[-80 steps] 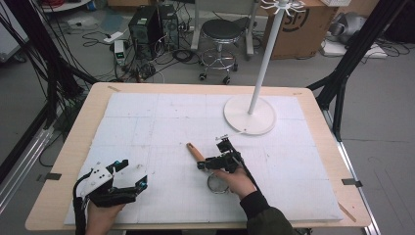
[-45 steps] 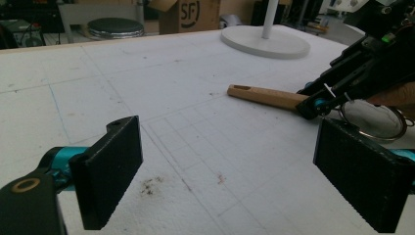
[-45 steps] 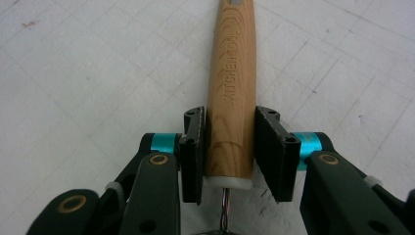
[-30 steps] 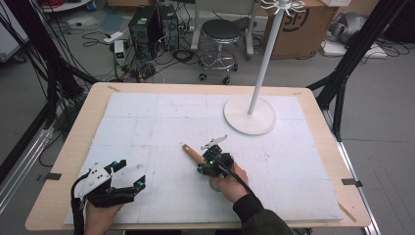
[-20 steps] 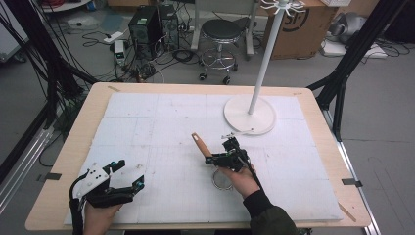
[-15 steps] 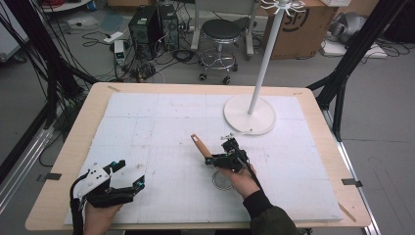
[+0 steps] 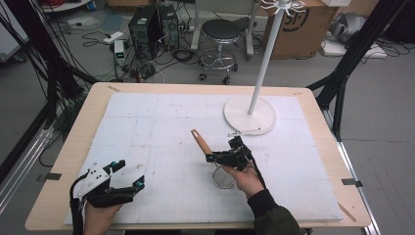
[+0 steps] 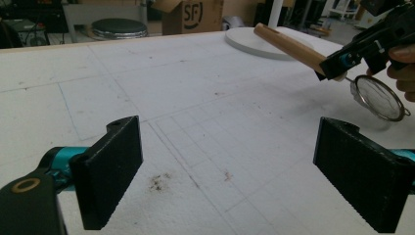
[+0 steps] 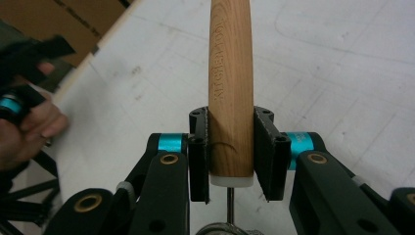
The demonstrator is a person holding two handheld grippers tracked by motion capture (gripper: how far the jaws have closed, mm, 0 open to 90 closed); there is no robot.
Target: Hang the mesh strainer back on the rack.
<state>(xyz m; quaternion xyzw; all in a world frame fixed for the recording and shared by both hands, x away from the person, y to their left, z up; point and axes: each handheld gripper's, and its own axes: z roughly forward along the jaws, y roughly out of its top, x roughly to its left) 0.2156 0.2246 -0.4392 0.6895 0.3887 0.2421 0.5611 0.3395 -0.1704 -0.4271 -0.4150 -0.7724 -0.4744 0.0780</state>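
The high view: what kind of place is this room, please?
Probably a lab or workshop set up for recording, not a home. Behind the wooden table with its white gridded sheet stand a black computer tower with loose cables on the floor, a round black stool on castors and a brown cardboard box.

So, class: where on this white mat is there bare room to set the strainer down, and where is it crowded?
Free: the far-left stretch of the white mat, and the middle between the open left gripper and the right gripper clamping the strainer by its wooden handle. Crowded: the far right, around the stand's round base.
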